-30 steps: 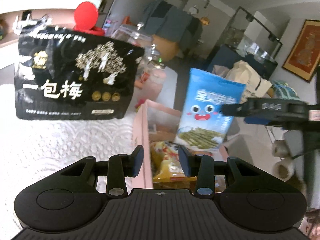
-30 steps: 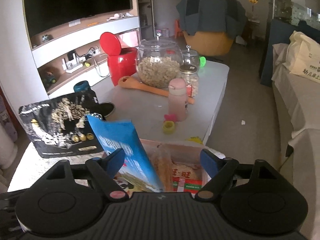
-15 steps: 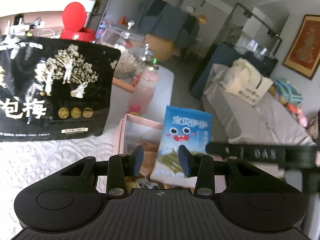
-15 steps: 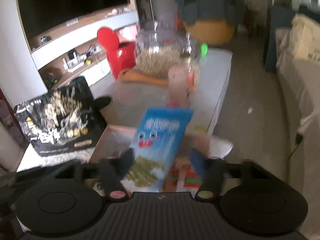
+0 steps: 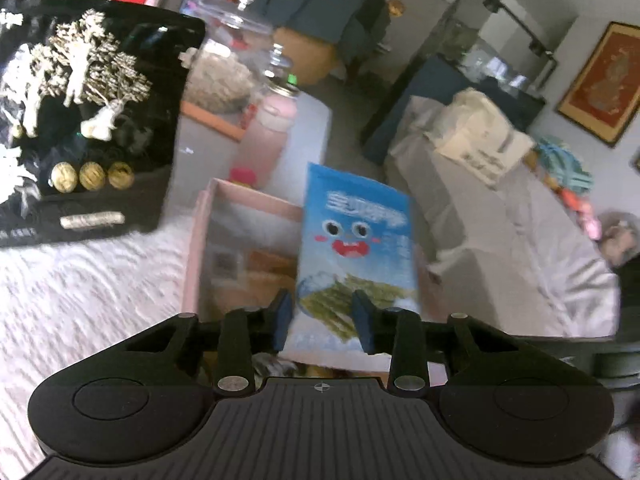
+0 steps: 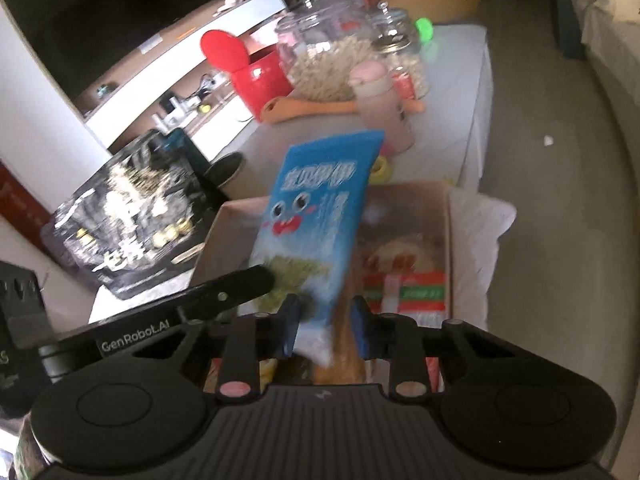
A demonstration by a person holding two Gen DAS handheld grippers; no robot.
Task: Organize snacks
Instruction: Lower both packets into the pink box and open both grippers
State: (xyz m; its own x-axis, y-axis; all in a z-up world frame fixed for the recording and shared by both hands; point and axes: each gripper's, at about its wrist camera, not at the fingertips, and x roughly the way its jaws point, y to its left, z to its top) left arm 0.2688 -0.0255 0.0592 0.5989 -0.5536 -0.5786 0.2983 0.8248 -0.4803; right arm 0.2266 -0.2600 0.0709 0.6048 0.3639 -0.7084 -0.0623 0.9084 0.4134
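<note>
A blue snack bag with a cartoon face (image 5: 356, 248) stands upright in the pink box (image 5: 192, 248). It also shows in the right wrist view (image 6: 316, 220), inside the same box (image 6: 448, 216). My right gripper (image 6: 325, 330) has its jaws narrowed around the bag's lower corner. My left gripper (image 5: 322, 322) is part open just in front of the bag's bottom edge; contact is unclear. A large black snack bag (image 5: 80, 112) lies left of the box, also seen in the right wrist view (image 6: 132, 216).
Other snack packs (image 6: 404, 284) lie in the box. Behind stand a glass jar of nuts (image 6: 332, 56), a pink bottle (image 6: 384, 108), a red bin (image 6: 256, 76) and an orange spoon (image 6: 304, 108). A sofa (image 5: 512, 240) lies to the right.
The right gripper's jaws have closed in from wide open around the blue bag. The bag turned to face it and sank into the box. The left gripper moved closer to the bag.
</note>
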